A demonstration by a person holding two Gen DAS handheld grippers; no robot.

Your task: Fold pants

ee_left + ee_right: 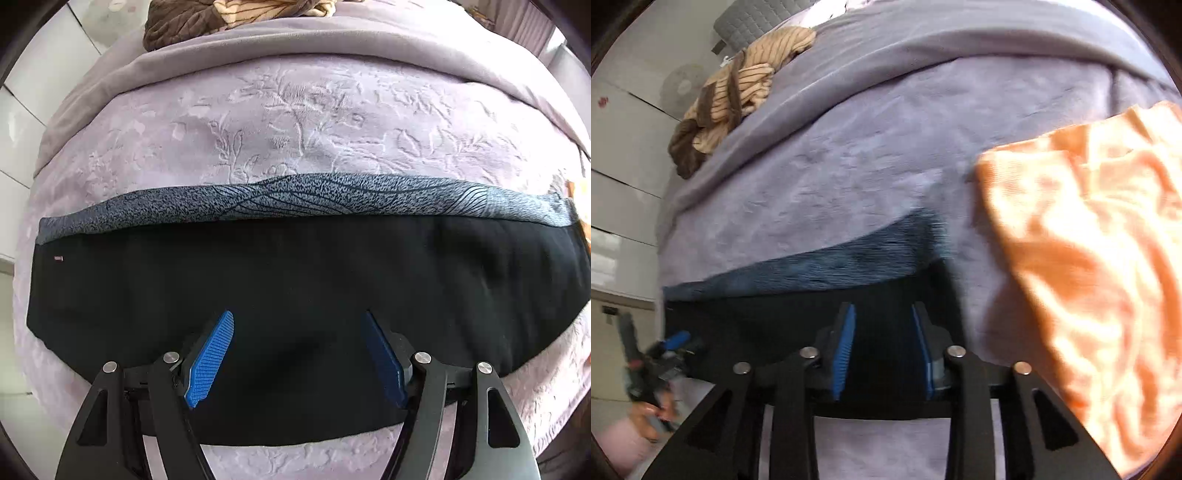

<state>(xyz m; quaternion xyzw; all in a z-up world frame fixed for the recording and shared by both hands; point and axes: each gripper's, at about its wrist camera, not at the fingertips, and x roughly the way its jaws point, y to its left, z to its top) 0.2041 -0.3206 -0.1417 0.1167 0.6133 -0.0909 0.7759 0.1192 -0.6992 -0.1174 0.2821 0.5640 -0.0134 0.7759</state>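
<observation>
On the bed (332, 122), black pants (295, 280) lie folded lengthwise; your left gripper (299, 354) hovers wide, right gripper (882, 350) narrower, both empty. Grip each end evenly.

The pants (295, 288) are seen in black, edged by a band (295, 201) of speckled grey-blue crossed with dark curved lines. The blanket (295, 122) is shown in pale lilac with an embossed floral pattern. Blue ribbed pads (212, 358) are carried on the black left tool (299, 360). An orange cloth (1089, 258) and a tan, dark-striped garment (738, 92) are seen.
</observation>
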